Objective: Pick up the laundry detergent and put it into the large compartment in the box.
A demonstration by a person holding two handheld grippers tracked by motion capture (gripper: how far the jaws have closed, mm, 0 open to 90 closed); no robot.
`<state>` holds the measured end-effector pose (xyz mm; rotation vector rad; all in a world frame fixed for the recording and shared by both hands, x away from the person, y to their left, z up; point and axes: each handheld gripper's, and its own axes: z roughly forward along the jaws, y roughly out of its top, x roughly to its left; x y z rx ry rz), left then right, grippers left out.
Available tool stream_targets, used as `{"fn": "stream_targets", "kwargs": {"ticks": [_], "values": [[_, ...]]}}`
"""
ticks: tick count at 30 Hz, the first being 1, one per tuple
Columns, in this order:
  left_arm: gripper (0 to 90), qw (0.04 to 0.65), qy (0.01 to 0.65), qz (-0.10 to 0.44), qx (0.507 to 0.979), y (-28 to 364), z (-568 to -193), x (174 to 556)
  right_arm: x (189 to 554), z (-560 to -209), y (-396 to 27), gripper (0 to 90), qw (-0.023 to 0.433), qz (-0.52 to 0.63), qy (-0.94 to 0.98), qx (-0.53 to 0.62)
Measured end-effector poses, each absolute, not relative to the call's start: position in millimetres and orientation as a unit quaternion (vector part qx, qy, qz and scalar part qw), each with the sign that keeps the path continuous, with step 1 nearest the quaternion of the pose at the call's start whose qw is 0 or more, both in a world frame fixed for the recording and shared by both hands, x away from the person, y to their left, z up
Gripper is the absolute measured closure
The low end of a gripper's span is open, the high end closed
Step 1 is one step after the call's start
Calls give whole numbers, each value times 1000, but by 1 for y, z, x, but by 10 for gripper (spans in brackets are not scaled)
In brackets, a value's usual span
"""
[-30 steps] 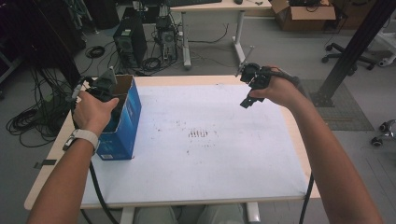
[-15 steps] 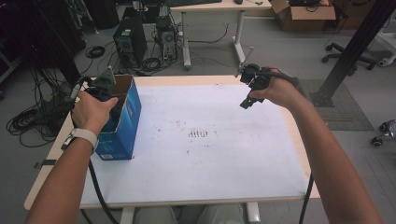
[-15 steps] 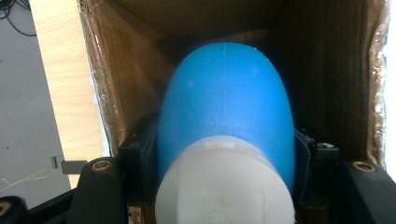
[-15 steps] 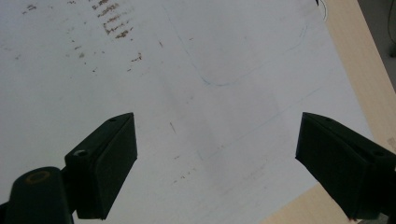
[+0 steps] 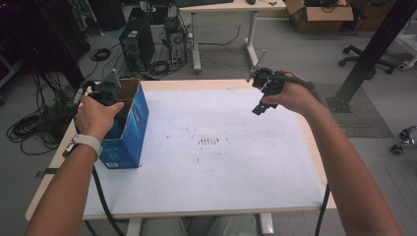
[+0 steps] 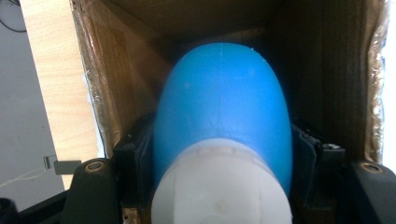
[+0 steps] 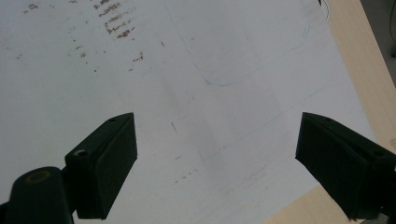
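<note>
A: What is the left gripper (image 6: 219, 186) doing?

B: It is reaching down into the open top of the blue box (image 5: 129, 129), which is standing at the table's (image 5: 236, 177) left edge. Its jaws are flanking a blue bottle (image 6: 222, 112) with a white cap (image 6: 219, 184), one jaw on each flank, and they have just been opening a little. Whether the pads are still pressing on it, I cannot tell.

A: Which way is the bottle pointing?

B: In the left gripper view its long axis is running straight away from the camera, down into the box. The white cap is facing the camera and the rounded blue end is pointing toward the brown cardboard bottom.

A: Is any writing showing?

B: The box is carrying pale print low on its blue side in the high view, but it is too small to read. The bottle is showing no label on the side that faces the camera.

A: And the right gripper (image 7: 217, 163)?

B: The right hand (image 5: 290, 96) is holding it above the far right part of the table, well apart from the box. Its jaws are standing spread wide with nothing between them, over the white sheet (image 7: 187, 70) with brown specks and faint pen lines.
</note>
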<state>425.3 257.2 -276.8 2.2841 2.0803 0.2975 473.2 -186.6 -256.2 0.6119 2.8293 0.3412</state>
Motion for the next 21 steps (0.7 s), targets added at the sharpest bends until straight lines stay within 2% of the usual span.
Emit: {"fn": "stream_targets", "kwargs": {"ticks": [11,21], "values": [[298,21,666,104,738,256,-273,424,472,-256,-185,125,110,121,965,206],[250,32,665,131,735,253,-251,419,470,-254,-186,125,111,122,965,206]]}}
